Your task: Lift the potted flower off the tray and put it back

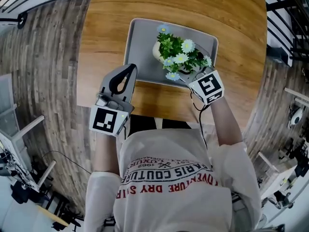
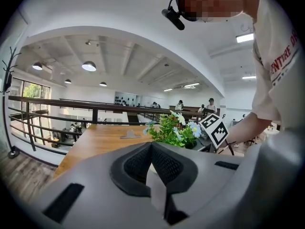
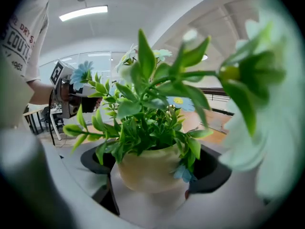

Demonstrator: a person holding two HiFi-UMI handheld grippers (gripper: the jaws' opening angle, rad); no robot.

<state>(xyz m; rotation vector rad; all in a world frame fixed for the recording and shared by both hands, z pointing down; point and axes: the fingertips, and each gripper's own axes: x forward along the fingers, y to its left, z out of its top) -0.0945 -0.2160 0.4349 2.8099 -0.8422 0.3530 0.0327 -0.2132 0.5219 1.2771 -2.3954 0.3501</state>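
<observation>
The worktop [image 1: 231, 23] is smooth wood with a soft sheen; the floor [image 1: 53, 47], at the frame's left, is greyer, rougher-grained planking. The tray [image 1: 140, 47] looks like matt grey plastic. The potted flower [image 3: 147, 168] has a matt cream pot and waxy, plastic-like leaves. The left hand-held gripper [image 2: 151, 146] has a matt grey plastic shell, its pads [image 2: 136, 163] black and finely ribbed.

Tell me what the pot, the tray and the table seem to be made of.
The pot looks like ceramic, possibly plastic: cream, smooth, with a soft sheen. The tray is likely plastic: uniform matte grey with rounded, moulded corners. The table looks like wood or a wood-look laminate: warm brown with grain streaks and a slight gloss.
</observation>
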